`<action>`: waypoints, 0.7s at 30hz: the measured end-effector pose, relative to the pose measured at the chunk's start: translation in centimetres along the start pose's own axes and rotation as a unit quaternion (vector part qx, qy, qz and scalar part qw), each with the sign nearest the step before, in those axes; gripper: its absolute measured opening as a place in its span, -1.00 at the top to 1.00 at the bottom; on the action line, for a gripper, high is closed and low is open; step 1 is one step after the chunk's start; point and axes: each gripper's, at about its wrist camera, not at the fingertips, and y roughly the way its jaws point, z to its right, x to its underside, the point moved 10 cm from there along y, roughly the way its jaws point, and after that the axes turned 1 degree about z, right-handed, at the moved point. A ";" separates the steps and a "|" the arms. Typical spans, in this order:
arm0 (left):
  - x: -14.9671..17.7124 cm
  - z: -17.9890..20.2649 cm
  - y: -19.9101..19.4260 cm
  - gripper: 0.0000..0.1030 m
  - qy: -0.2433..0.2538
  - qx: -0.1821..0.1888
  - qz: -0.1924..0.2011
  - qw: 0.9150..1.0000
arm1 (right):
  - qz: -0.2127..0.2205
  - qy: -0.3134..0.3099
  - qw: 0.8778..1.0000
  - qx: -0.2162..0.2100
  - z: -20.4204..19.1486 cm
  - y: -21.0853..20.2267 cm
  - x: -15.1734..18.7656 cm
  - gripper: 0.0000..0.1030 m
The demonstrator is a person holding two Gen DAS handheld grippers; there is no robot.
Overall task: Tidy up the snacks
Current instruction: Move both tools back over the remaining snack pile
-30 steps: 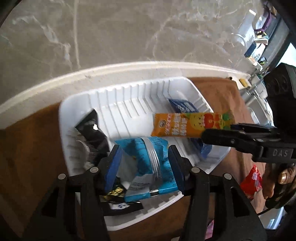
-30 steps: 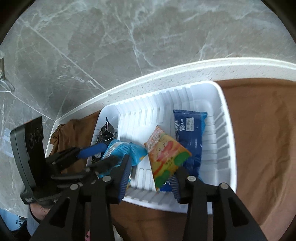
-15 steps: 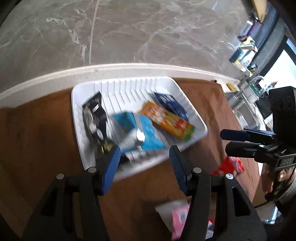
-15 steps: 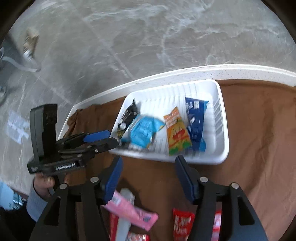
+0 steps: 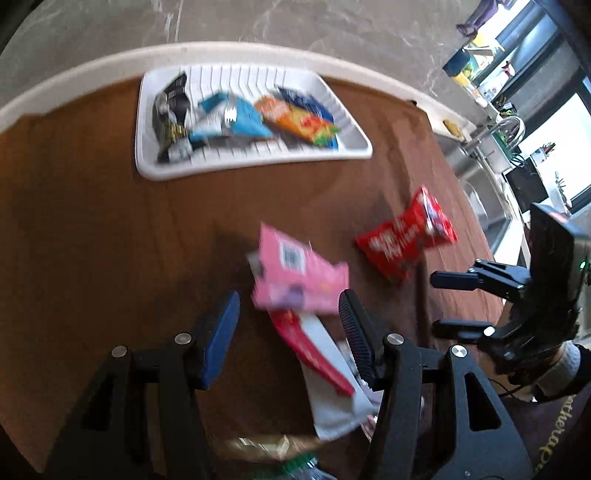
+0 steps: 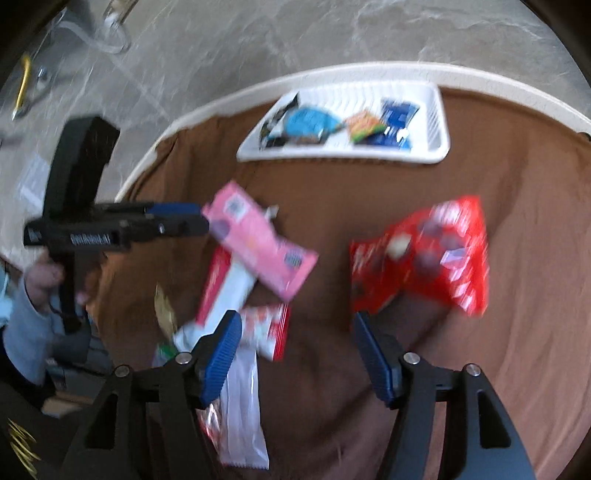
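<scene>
A white ribbed tray (image 5: 251, 164) (image 6: 432, 147) at the far side of the brown cloth holds a black packet (image 5: 170, 110), a light blue packet (image 5: 236, 118), an orange packet (image 5: 299, 122) and a dark blue packet (image 6: 397, 114). Nearer lie a pink packet (image 5: 295, 273) (image 6: 258, 240), a red-and-white packet (image 5: 317, 365) (image 6: 225, 288) and a red bag (image 5: 406, 240) (image 6: 424, 258). My left gripper (image 5: 288, 328) is open and empty, just short of the pink packet. My right gripper (image 6: 295, 350) is open and empty, between the loose packets and the red bag.
The table is round with a white rim (image 5: 258, 48) over a grey marble floor (image 6: 332, 33). More small packets (image 6: 243, 406) lie at the near edge. The right gripper shows in the left wrist view (image 5: 454, 302); the left gripper shows in the right wrist view (image 6: 184, 221).
Both grippers let go of their packets in the tray, the left the light blue one, the right the orange one, then pulled back toward the loose packets. The view is motion-blurred.
</scene>
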 end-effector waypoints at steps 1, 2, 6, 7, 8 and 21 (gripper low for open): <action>0.9 0.3 0.0 -0.05 -0.004 0.002 -0.005 1.000 | -0.010 -0.010 1.000 -0.001 -0.4 0.3 0.7 -0.28; 1.8 0.6 0.1 -0.05 -0.009 0.005 -0.011 1.000 | -0.020 -0.023 1.000 -0.001 -0.9 0.7 1.5 -0.28; 3.4 1.3 1.2 -0.06 -0.013 0.003 -0.028 1.000 | -0.052 -0.067 0.996 -0.011 -2.9 1.8 3.6 -0.29; 4.0 1.4 1.6 -0.06 -0.014 0.000 -0.034 0.999 | -0.059 -0.082 0.995 -0.009 -3.5 2.2 4.1 -0.29; 4.2 1.6 2.0 -0.06 -0.014 -0.001 -0.037 0.999 | -0.069 -0.099 0.993 -0.007 -4.1 2.6 4.7 -0.28; 6.0 2.6 5.1 -0.06 -0.007 -0.002 -0.058 0.998 | -0.099 -0.230 0.963 0.099 -5.9 5.0 9.0 -0.28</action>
